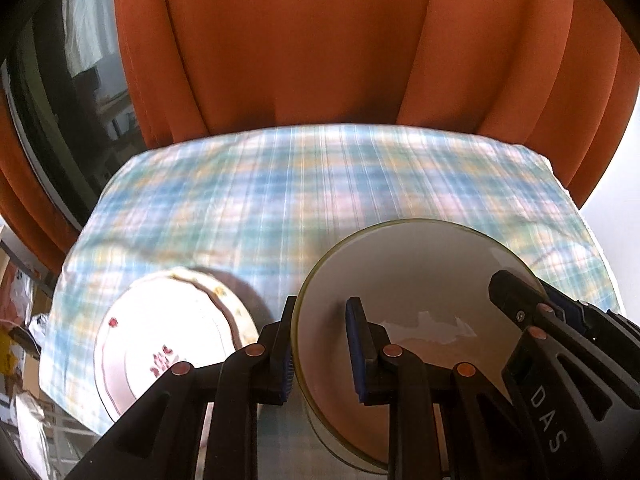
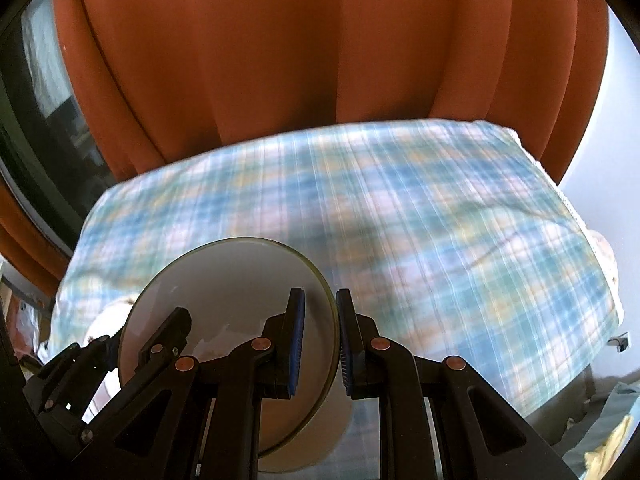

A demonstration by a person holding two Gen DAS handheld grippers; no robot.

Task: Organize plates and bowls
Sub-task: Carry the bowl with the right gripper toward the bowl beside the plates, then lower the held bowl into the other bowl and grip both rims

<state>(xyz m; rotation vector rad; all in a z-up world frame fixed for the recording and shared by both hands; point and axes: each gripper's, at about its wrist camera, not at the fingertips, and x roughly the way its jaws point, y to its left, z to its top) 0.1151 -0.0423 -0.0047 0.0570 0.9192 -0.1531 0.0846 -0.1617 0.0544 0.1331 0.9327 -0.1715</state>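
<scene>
Orange curtains point(image 1: 300, 48) are hanging behind a table under a plaid cloth point(image 1: 248, 200). A white bowl point(image 1: 408, 280) is hovering over it, both grippers pinching its rim: the left gripper point(image 1: 320, 348) at one edge, the right gripper point(image 2: 320, 344) opposite. A flowered plate point(image 1: 168, 336) is lying just beside the bowl.

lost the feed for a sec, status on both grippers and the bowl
Left gripper and right gripper both shut on the bowl, opposite rims. Bowl above the checked cloth. Floral plate beside it; cloth ahead bare.
</scene>
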